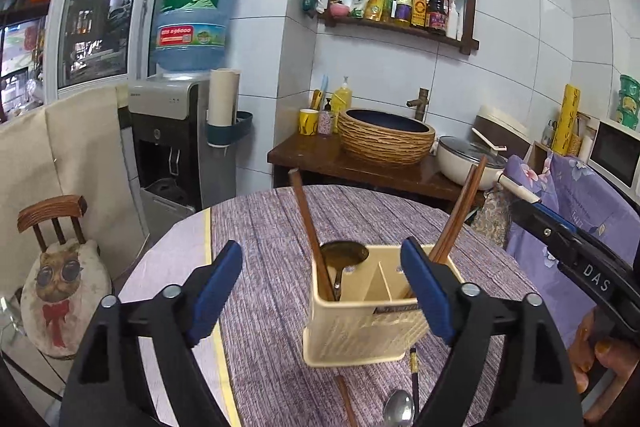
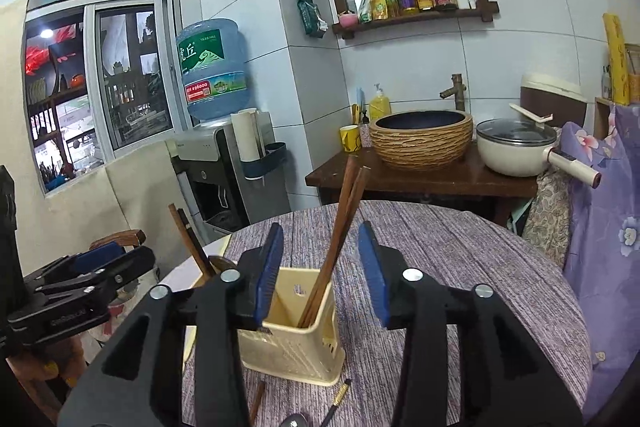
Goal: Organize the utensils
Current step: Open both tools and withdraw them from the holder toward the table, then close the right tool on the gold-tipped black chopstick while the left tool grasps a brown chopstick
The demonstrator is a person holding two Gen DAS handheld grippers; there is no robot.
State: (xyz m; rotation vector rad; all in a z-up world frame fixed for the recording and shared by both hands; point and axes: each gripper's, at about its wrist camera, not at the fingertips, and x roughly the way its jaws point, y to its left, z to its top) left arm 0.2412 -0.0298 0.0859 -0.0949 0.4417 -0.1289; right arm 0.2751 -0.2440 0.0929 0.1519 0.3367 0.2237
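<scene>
A cream utensil holder [image 1: 360, 323] stands on the round table; it also shows in the right wrist view [image 2: 292, 339]. It holds brown chopsticks [image 1: 310, 235] and a dark ladle [image 1: 344, 255] on the left, more chopsticks [image 1: 460, 211] on the right, also seen in the right wrist view [image 2: 340, 239]. On the table in front lie a steel spoon [image 1: 399, 409], a black chopstick [image 1: 415, 375] and a brown chopstick [image 1: 346, 401]. My left gripper [image 1: 322, 291] is open and empty above the holder. My right gripper [image 2: 324, 271] is open, its jaws either side of the standing chopsticks.
The table has a purple cloth [image 1: 260, 227]. A chair with a cat cushion [image 1: 60, 287] stands left. Behind are a water dispenser [image 1: 168, 147], a counter with basin [image 1: 384, 139] and pot [image 1: 468, 159]. A purple floral cover [image 2: 600, 207] is at right.
</scene>
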